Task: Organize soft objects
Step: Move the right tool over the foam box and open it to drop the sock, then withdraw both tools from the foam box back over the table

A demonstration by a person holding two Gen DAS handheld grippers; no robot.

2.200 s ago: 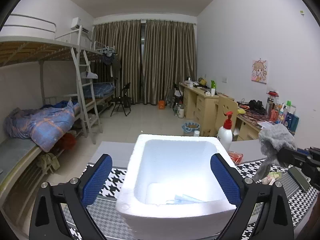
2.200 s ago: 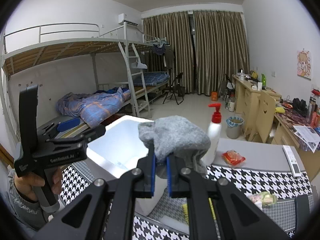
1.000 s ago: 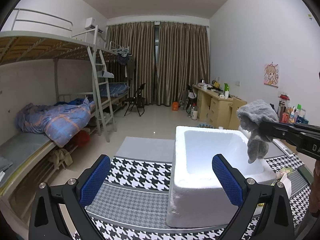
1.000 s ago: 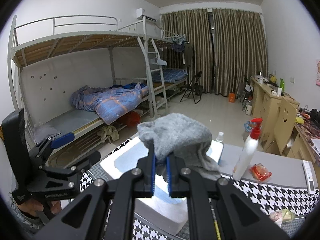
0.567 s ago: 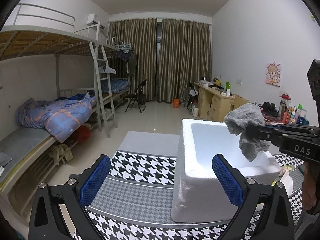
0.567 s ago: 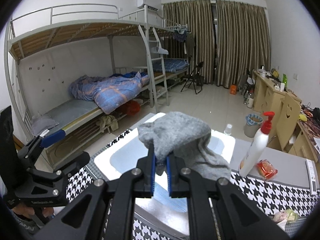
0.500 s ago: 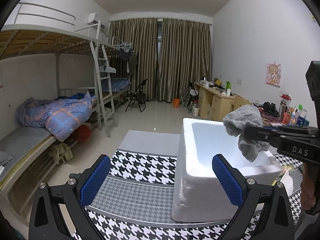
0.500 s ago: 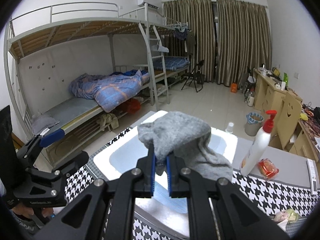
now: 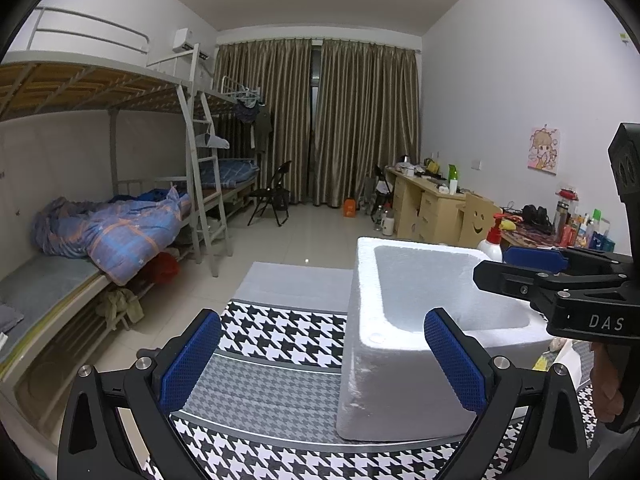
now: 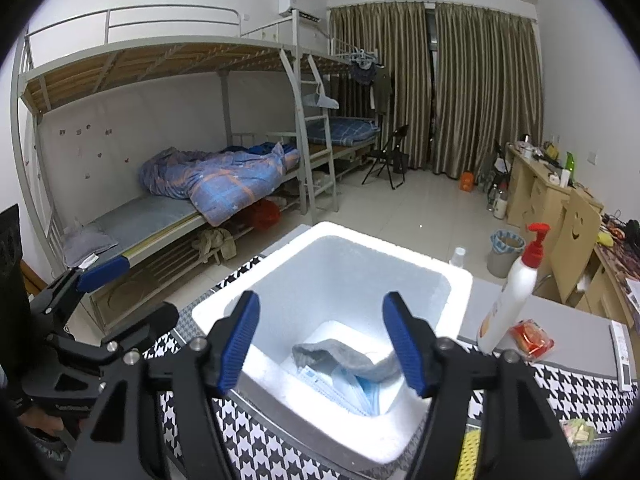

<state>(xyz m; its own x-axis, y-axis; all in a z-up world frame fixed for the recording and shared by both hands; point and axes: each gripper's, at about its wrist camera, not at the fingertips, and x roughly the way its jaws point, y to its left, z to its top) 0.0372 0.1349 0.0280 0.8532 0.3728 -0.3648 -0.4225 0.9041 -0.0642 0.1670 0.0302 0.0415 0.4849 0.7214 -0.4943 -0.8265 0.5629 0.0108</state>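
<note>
A white foam box (image 10: 224, 312) (image 9: 380, 360) stands on the houndstooth cloth. On its floor lies a grey sock (image 10: 344, 358) across blue face masks (image 10: 340, 390). My right gripper (image 10: 320, 344) hovers over the near side of the box; its jaws are opening and nothing is between them. In the left wrist view the right gripper (image 9: 500, 268) reaches in over the box from the right. My left gripper (image 9: 320, 360) stands open to the left of the box, with nothing in it; in the right wrist view the left gripper (image 10: 120, 292) shows at the left edge.
A white pump bottle with a red top (image 10: 512, 296) and a red snack packet (image 10: 532, 338) stand right of the box, a remote (image 10: 622, 356) beyond. The table (image 9: 280, 384) drops off toward the floor on the left. Bunk beds (image 9: 100, 216) and desks (image 9: 432, 204) line the room.
The right gripper's jaws have opened and the grey sock has dropped from them into the foam box. The left gripper has stayed where it was.
</note>
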